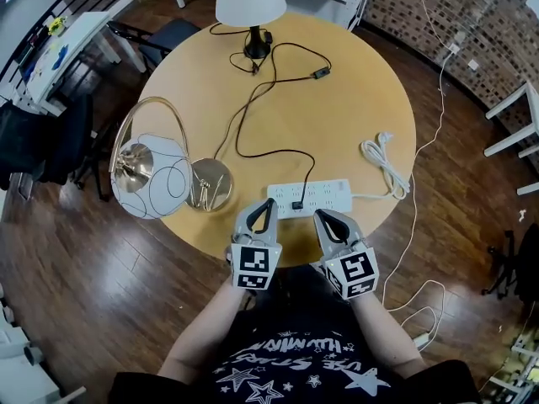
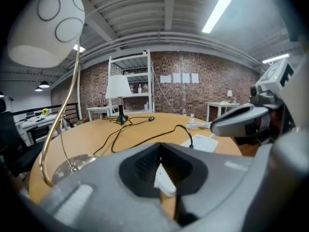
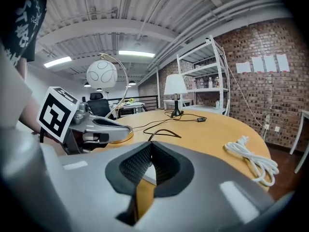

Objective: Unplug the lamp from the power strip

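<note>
A: Tool state?
B: I see left tool (image 1: pixel 269 202) and right tool (image 1: pixel 322 215) both closed, empty, at the tabletop (image 1: pixel 354 116) edge. Lamp plug (image 1: pixel 296 204) sits in the power strip (image 1: pixel 327 194), just ahead.

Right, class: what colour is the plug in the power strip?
Black plug, in a white power strip; clearest in the head view.

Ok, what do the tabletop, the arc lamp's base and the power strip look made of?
Tabletop: light wood or wood veneer, matte; even tan colour with a faint sheen.
Arc lamp's base: polished metal; the disc mirrors its surroundings.
Power strip: probably white moulded plastic; smooth, uniform housing.
</note>
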A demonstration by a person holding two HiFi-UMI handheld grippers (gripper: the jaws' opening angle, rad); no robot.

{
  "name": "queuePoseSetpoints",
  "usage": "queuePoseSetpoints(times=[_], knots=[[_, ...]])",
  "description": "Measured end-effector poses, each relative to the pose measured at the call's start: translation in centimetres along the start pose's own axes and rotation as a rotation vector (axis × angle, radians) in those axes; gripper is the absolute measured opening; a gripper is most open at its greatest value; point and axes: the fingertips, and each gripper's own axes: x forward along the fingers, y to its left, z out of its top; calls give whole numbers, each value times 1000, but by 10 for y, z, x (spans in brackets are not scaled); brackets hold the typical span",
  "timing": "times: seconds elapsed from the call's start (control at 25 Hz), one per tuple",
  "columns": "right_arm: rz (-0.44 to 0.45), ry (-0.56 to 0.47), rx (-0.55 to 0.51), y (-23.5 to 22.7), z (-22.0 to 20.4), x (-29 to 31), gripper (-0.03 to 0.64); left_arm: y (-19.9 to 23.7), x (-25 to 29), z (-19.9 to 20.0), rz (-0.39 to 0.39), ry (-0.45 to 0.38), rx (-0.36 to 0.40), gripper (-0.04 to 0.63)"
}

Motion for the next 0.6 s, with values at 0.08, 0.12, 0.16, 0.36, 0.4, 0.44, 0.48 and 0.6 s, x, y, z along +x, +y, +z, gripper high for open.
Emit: queuePoseSetpoints(times=[0.08,0.12,0.16,0.36,0.4,0.44,0.48,0.6], knots=[[35,13,-16,2,-4,8,9,-2,7,-9,1,35,-1,2],[53,21,-24,3,-6,11,9,-4,11,-13,-2,54,2,2],[73,30,-30,5,-9,15,9,-5,14,-17,-6,73,8,2],[153,70,-67,14,-19,30,9,-10,29,-29,-22,146,44,2],[165,74,-74,15,-20,32,11,-11,31,-30,-24,156,53,2],[178,80,-78,16,-21,34,52,-11,33,-31,-26,166,64,2],[194,88,-79,18,-22,36,106,-11,34,-31,-29,175,74,2],[223,108,-82,23,-21,41,109,-12,37,-34,-33,201,99,2]])
